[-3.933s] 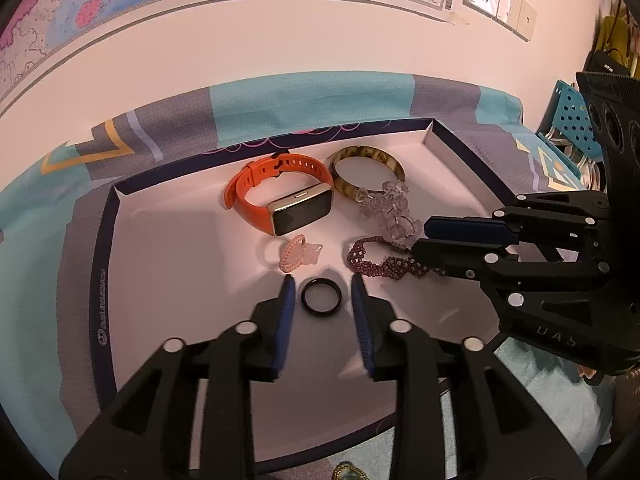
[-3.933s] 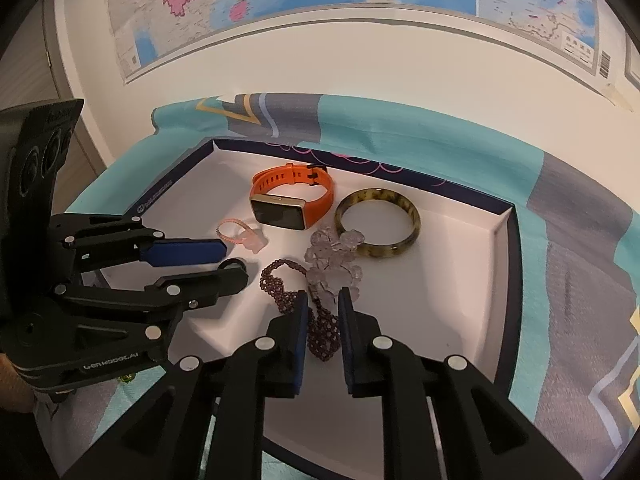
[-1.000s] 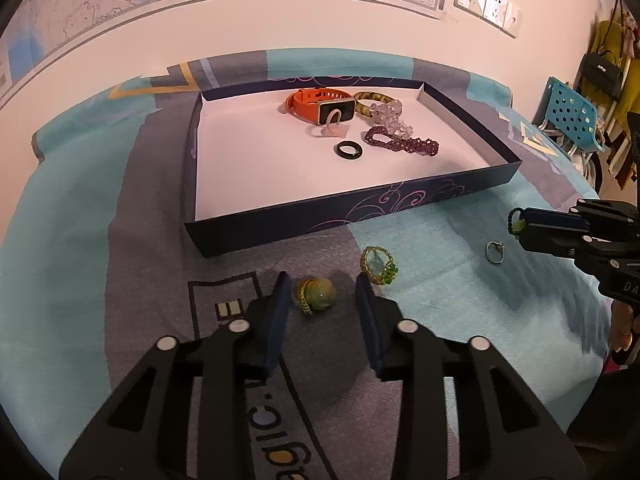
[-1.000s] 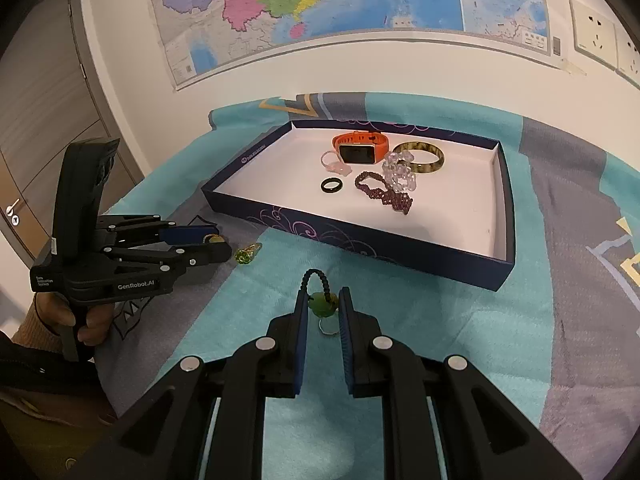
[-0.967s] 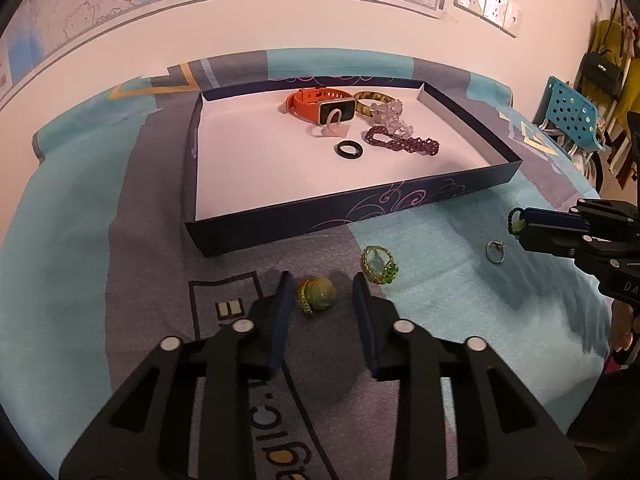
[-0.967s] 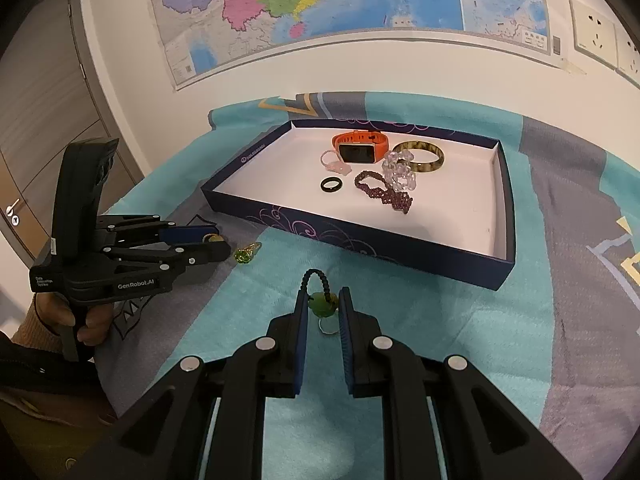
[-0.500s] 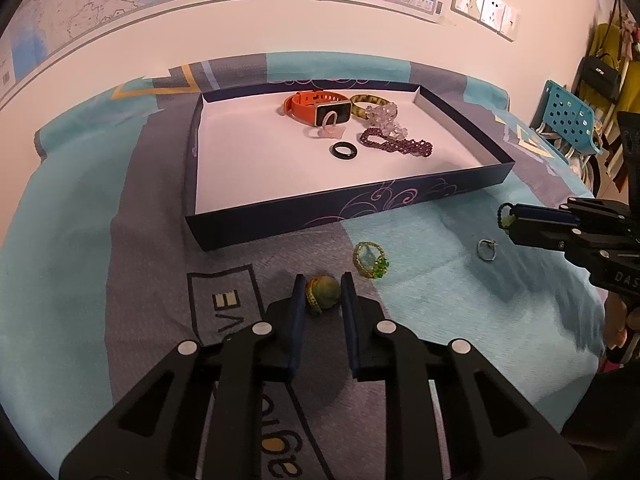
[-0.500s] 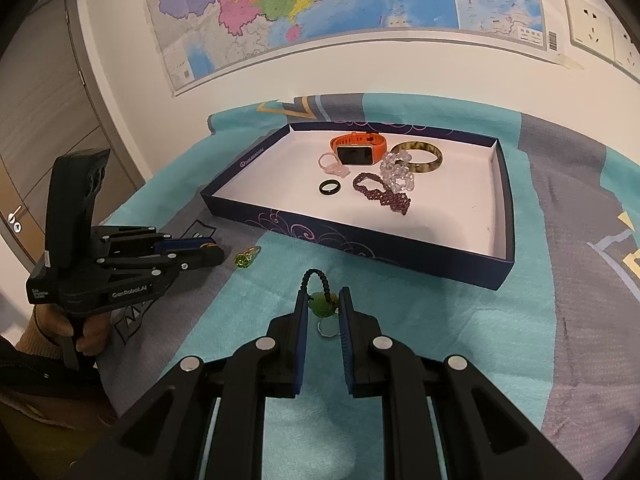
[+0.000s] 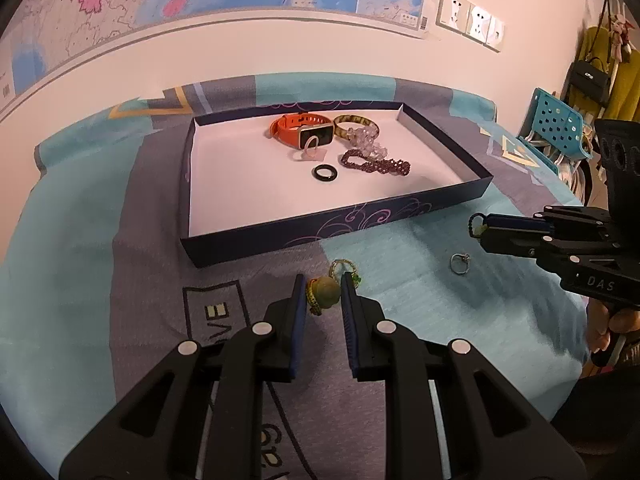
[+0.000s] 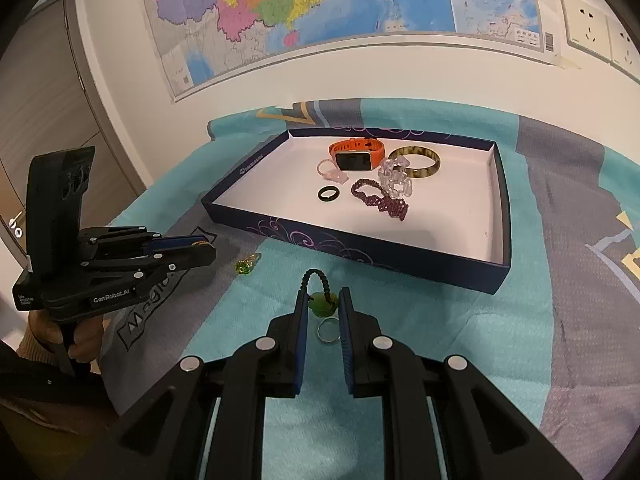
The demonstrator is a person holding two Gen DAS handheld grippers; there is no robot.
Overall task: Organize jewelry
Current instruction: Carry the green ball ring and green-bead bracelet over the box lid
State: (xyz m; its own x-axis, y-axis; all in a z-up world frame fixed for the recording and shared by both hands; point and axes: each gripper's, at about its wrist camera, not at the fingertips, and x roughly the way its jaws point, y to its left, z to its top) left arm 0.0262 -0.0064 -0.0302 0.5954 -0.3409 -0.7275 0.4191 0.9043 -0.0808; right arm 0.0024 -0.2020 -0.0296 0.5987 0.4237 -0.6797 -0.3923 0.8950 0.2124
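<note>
Both tongs are loaded, so the step in hand looks like the carry to the box. The left tongs (image 9: 323,292) are narrowed onto a round olive-green bead charm with a yellow-green knotted cord (image 9: 323,293), pads pressing its sides just above the grey patch of the patterned cloth-covered bench (image 9: 72,248). The right tongs (image 10: 323,306) are clamped narrow on a small green stone pendant with a black beaded loop (image 10: 320,298), the loop arching up past the tips.

The goal is the shallow dark-blue box with a white floor (image 9: 248,236), toward the far edge of the bench. In it lie an orange smartwatch (image 9: 302,130), a mottled amber bangle (image 9: 356,122), a clear crystal bead bracelet (image 9: 366,140), a dark purple beaded bracelet (image 9: 376,165), a black ring (image 9: 325,172) and a pale pink ring (image 9: 310,148), all clustered toward its far side.

The next move calls for lifting each piece over the near wall and setting it on the bare white floor in front of that cluster, clear of the black ring.

Still loose on the bench are a gold ring with green beads (image 9: 345,269), just beyond the left tongs, and a thin silver ring (image 9: 459,263), directly under the right tongs in the right wrist view. The near wall is the main obstacle; a dangling loop or cord could catch its rim.
</note>
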